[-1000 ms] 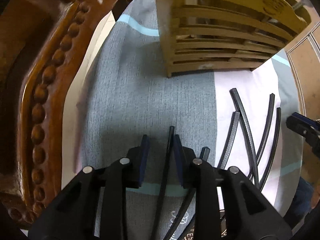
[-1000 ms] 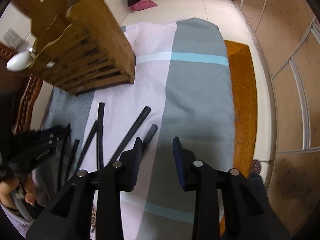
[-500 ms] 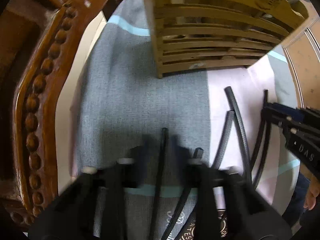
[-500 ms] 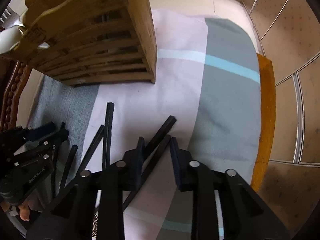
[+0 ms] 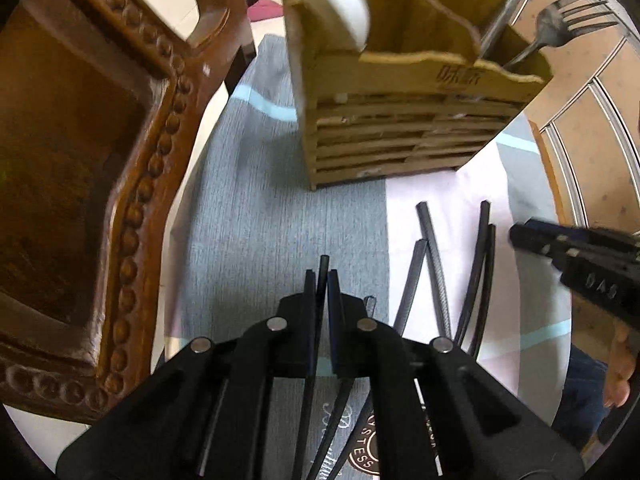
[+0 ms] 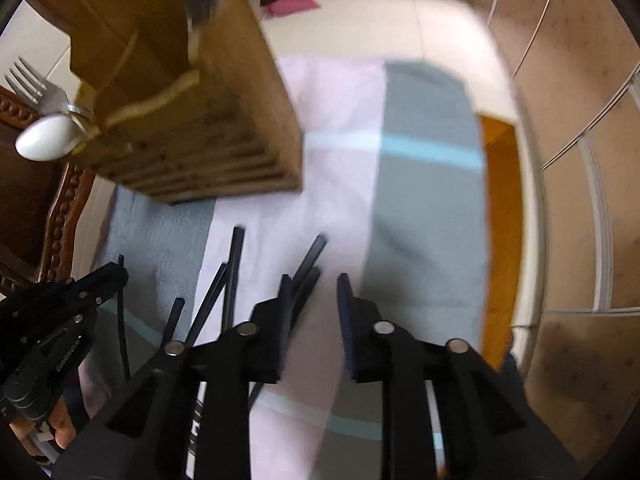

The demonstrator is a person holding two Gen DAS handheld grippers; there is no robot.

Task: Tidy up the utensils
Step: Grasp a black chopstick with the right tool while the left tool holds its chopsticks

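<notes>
The left gripper has its jaws pressed together on a single thin black chopstick, whose tip pokes out just past the blue pads while the rest of the stick runs back down between the two black arms. From the left wrist view that gripper points steeply down at the grey-blue panel of the patchwork cloth covering the bench, in front of the slatted bamboo utensil holder.

The right gripper has its jaws parted and opening, with only pale pink cloth showing in the gap between them. Two black chopsticks lie crossed just beside its left pad; whether that pad touches them I cannot tell, as the picture is smeared there.

The remaining loose black chopsticks fan out on the pink panel of the cloth, in front of the holder's right corner and between the two grippers. One more lies partly under the left gripper, closer to the person than the holder.

The holder stands upright at the far side of the cloth. A white ceramic spoon leans out of its left compartment, and a steel fork and a steel spoon handle rise from its right compartment. A carved dark wooden chair back with a beaded edge stands left of the holder, beside the bench.
</notes>
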